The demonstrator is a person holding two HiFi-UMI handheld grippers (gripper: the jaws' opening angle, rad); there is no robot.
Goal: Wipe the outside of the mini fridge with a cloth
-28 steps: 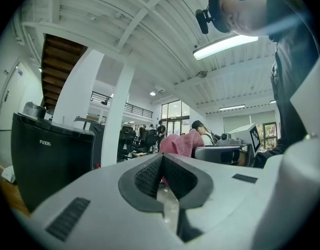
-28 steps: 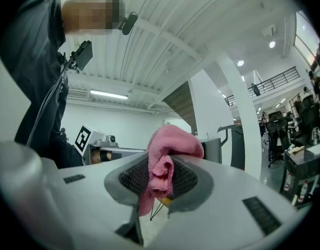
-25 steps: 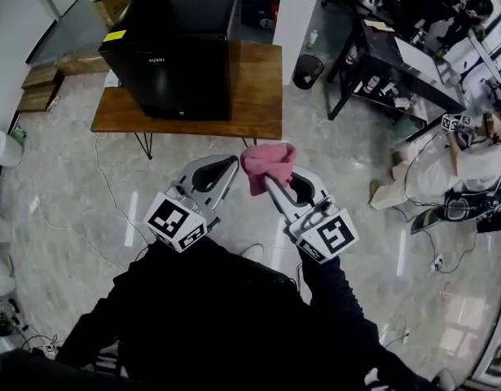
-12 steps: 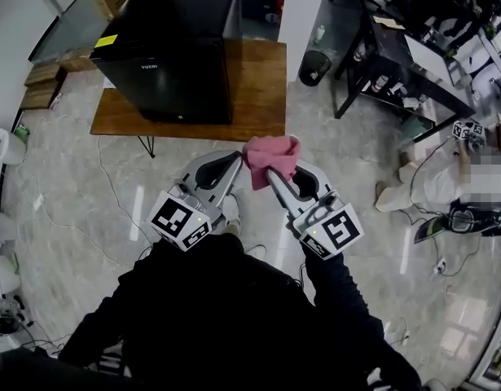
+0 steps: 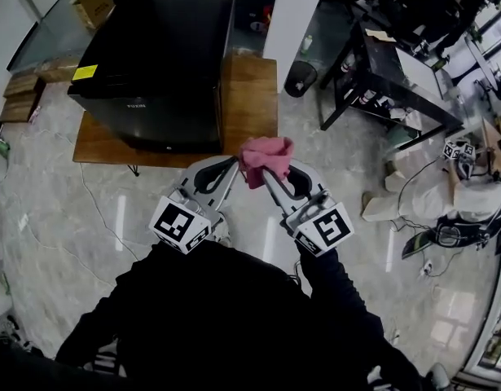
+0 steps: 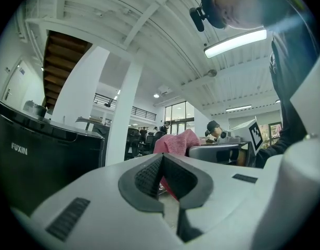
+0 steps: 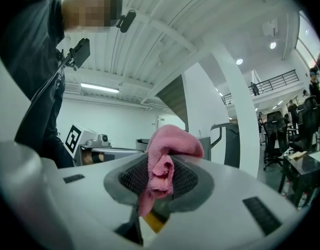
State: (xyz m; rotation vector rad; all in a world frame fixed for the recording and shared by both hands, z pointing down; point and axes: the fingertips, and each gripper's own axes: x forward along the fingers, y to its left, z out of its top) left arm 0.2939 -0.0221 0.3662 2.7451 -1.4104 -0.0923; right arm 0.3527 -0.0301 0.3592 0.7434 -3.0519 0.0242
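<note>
The black mini fridge (image 5: 152,63) stands on a low wooden table (image 5: 252,96) at the upper left of the head view, with a yellow sticker (image 5: 85,72) on its top. Both grippers hang side by side in front of my body, short of the table's near edge. My right gripper (image 5: 268,169) is shut on a bunched pink cloth (image 5: 265,156), which bulges out over its jaws (image 7: 167,150). My left gripper (image 5: 228,166) is shut with nothing in it (image 6: 162,160). In the left gripper view the fridge (image 6: 40,160) fills the left side and the cloth (image 6: 176,141) shows just beyond the jaws.
A white pillar (image 5: 295,6) and a black bin (image 5: 300,76) stand behind the table's right end. A black desk (image 5: 380,63) is at the right, and a person (image 5: 470,186) sits on the floor beyond it. Cardboard boxes (image 5: 91,2) lie behind the fridge. Cables trail over the marble floor.
The fridge and table have come lower and nearer in the head view as I stepped towards them. Both grippers keep their pose, the cloth still in the right one.
</note>
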